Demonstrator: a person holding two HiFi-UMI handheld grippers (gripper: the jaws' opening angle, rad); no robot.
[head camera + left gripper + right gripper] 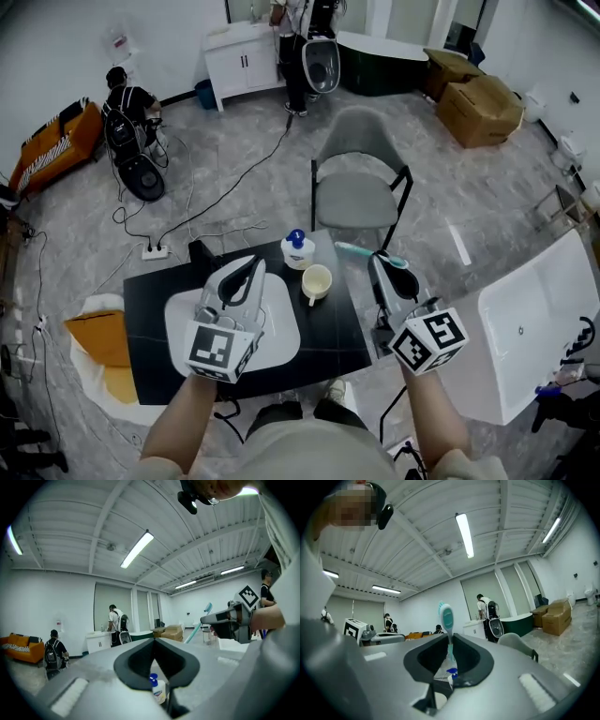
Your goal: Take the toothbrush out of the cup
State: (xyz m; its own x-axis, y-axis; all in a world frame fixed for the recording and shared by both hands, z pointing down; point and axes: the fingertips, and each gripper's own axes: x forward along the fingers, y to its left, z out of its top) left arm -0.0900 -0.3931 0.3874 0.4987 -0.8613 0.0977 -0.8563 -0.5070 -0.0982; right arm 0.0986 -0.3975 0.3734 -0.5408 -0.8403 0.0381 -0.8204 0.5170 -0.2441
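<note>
A teal toothbrush (361,251) is clamped in my right gripper (377,260), which is shut on its handle and held high to the right of the table. Its brush head (446,616) sticks up past the jaws, and it also shows in the left gripper view as the toothbrush (200,622). The cream cup (316,281) stands upright on the black table (150,300), apart from the brush. My left gripper (255,266) hovers over the white tray (281,330), left of the cup, shut with nothing between its jaws.
A white bottle with a blue cap (297,249) stands just behind the cup. A grey chair (361,178) is beyond the table, a white tub (534,319) to the right, a yellow bag (98,337) at the left. People stand at the far wall.
</note>
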